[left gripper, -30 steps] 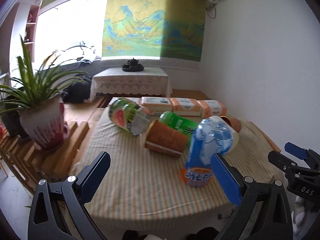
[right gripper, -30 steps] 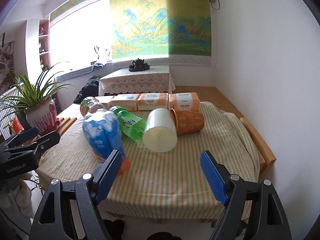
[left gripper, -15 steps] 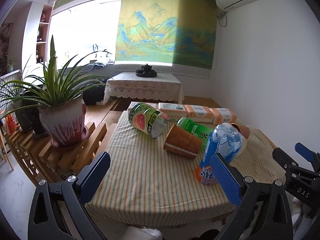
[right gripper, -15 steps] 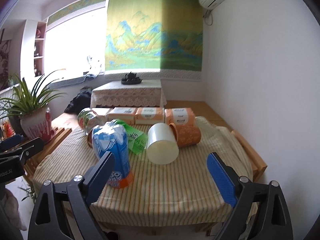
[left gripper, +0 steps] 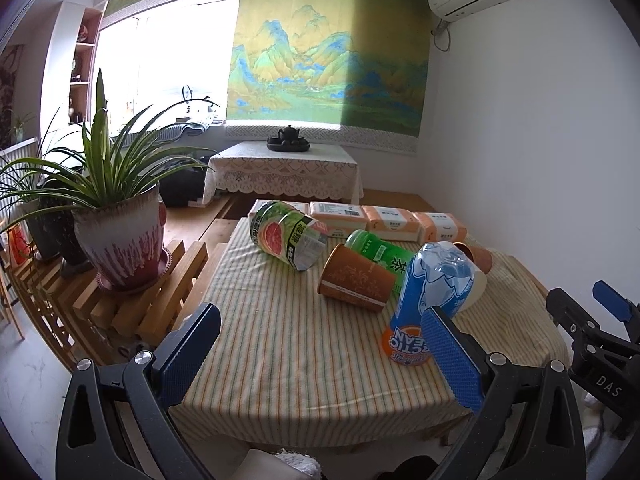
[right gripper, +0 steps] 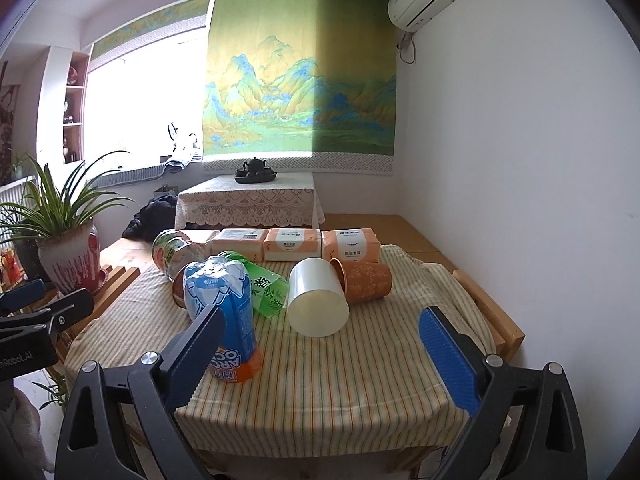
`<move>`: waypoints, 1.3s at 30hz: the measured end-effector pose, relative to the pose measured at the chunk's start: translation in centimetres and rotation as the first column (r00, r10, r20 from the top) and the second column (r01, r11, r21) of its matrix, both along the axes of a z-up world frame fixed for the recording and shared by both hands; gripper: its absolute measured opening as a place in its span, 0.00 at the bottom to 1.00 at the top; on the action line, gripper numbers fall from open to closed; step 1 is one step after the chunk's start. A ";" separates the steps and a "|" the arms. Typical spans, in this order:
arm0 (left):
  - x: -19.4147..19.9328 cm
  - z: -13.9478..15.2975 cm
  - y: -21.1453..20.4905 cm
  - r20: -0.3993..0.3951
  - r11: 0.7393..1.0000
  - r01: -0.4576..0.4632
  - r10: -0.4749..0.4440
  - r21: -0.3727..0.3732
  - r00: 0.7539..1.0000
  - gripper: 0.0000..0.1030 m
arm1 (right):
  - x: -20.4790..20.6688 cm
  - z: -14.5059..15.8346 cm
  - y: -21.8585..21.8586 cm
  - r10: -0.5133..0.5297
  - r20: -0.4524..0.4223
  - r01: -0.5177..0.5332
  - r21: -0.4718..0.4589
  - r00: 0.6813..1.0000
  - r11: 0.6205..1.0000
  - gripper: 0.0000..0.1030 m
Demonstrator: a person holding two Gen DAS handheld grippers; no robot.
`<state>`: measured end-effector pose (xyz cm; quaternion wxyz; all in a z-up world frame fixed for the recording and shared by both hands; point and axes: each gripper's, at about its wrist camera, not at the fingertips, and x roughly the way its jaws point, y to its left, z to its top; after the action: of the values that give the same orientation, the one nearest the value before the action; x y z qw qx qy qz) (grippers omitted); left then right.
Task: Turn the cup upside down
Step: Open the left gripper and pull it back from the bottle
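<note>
A white translucent cup (right gripper: 316, 300) lies on its side mid-table, base toward me. An orange patterned cup (right gripper: 364, 282) lies right behind it. A second orange-brown cup (left gripper: 354, 282) lies on its side left of the green bottle (left gripper: 380, 256). In the left wrist view the white cup (left gripper: 478, 286) is mostly hidden behind the blue-and-orange bottle (left gripper: 428, 300). My left gripper (left gripper: 318, 320) is open and empty, short of the table's front edge. My right gripper (right gripper: 322, 316) is also open and empty, in front of the white cup and apart from it.
The striped tablecloth (right gripper: 320, 380) covers a small wooden table. At the back lie three tissue packs (right gripper: 296, 244) and a grapefruit-label bottle (left gripper: 286, 240). The blue-and-orange bottle (right gripper: 224, 316) stands front left. A potted plant (left gripper: 120, 248) sits on a slatted rack to the left.
Both grippers have drawn back from the table, so the objects look smaller and farther. The jaws stayed open. Nothing on the table has moved.
</note>
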<state>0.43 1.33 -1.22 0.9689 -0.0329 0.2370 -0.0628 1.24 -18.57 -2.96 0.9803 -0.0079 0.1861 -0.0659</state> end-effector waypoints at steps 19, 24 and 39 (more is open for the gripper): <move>-0.2 0.2 -0.6 0.011 1.000 0.007 -0.008 0.009 1.000 0.99 | -0.3 0.1 -0.3 0.001 0.002 -0.001 0.001 1.000 1.000 0.93; -0.2 0.2 -0.5 0.010 1.000 0.009 -0.009 0.009 1.000 0.99 | -0.3 0.0 -0.3 0.001 0.001 -0.001 0.000 1.000 1.000 0.93; 0.1 -0.1 -0.9 0.001 1.000 0.014 -0.014 0.006 1.000 0.99 | 0.1 -0.3 -0.3 -0.001 -0.010 0.001 0.004 1.000 1.000 0.93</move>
<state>0.51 0.41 -1.36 0.9687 -0.0282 0.2369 -0.0690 1.33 -18.91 -3.28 0.9793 -0.0061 0.1911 -0.0659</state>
